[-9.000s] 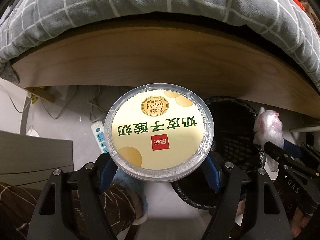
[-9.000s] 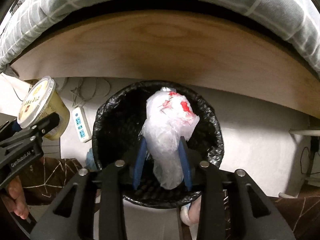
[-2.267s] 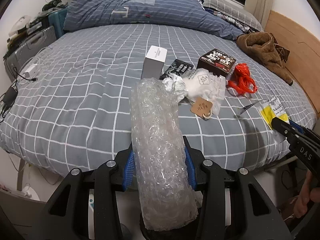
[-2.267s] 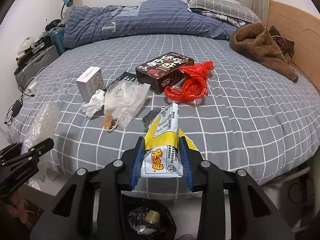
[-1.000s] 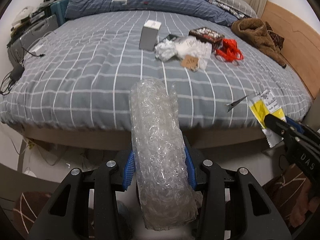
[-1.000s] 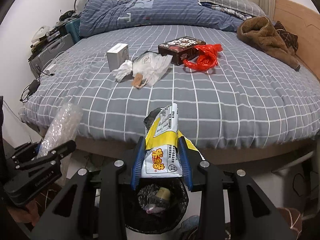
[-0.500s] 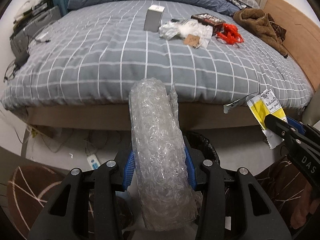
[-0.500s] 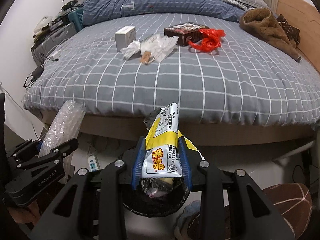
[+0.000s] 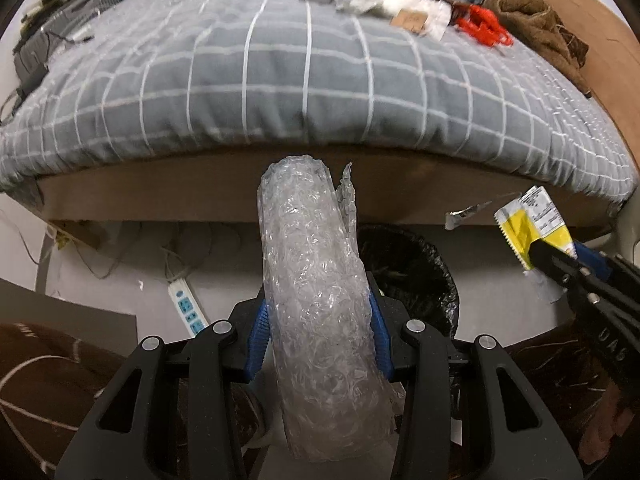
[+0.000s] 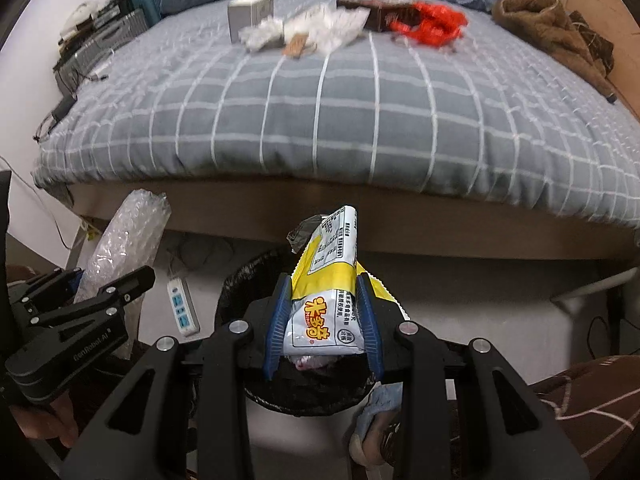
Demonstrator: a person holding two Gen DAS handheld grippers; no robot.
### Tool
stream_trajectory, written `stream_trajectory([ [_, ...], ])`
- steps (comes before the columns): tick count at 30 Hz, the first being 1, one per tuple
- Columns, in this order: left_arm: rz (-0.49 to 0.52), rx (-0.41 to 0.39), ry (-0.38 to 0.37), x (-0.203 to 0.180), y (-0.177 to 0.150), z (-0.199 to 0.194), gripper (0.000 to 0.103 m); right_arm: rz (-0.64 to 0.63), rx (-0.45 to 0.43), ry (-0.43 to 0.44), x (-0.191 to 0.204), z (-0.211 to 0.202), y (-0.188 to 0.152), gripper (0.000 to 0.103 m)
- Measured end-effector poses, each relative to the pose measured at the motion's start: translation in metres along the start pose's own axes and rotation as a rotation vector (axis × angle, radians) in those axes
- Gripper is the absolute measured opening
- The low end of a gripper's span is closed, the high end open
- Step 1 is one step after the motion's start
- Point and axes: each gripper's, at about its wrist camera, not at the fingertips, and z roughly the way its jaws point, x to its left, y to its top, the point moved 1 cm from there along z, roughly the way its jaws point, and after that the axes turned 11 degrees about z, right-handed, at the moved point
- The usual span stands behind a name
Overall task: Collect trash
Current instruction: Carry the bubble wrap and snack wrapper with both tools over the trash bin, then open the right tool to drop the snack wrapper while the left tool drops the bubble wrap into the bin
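My left gripper [image 9: 318, 332] is shut on a roll of clear bubble wrap [image 9: 312, 292], which stands up between the blue pads. The black-lined trash bin [image 9: 416, 276] sits on the floor just behind and to the right of it. My right gripper [image 10: 322, 324] is shut on a yellow and white snack wrapper [image 10: 326, 280], held right over the bin [image 10: 240, 284]. The left gripper with the bubble wrap [image 10: 128, 236] shows at the left of the right wrist view. The wrapper [image 9: 532, 224] and right gripper show at the right of the left wrist view.
The bed [image 10: 320, 120] with a grey checked cover rises behind the bin, its wooden frame [image 9: 200, 196] close. More litter lies far back on the bed: a white box [image 10: 250, 12], white bags [image 10: 320, 28], a red bag [image 10: 430, 26]. A power strip [image 9: 186, 308] lies on the floor.
Both grippers have sunk and tilted downward, from over the bed edge to the bin by the floor. The bin is now larger and closer under both loads.
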Motion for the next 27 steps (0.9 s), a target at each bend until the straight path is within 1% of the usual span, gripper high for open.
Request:
stream_trajectory([
  [3,0.008,0.012,-0.002,0.002,0.000,0.011,0.041,-0.005,0.028,-0.007,0.001,0.018,-0.002,0.032],
  [7,0.003,0.051,-0.005,0.006,0.002,0.030,0.041,-0.016,0.063,-0.014,0.004,0.043,-0.003,0.032],
  [11,-0.001,0.072,-0.011,0.008,0.004,0.044,0.041,-0.019,0.094,-0.013,0.008,0.060,-0.004,0.032],
  [17,-0.020,0.125,-0.011,0.014,0.002,0.070,0.039,-0.020,0.156,-0.013,0.011,0.089,-0.006,0.032],
  [25,-0.044,0.148,0.013,0.027,0.000,0.077,0.039,-0.052,0.231,0.003,0.027,0.120,-0.008,0.032],
  [27,-0.055,0.156,0.020,0.032,-0.003,0.077,0.039,-0.064,0.236,0.008,0.031,0.123,-0.008,0.032],
])
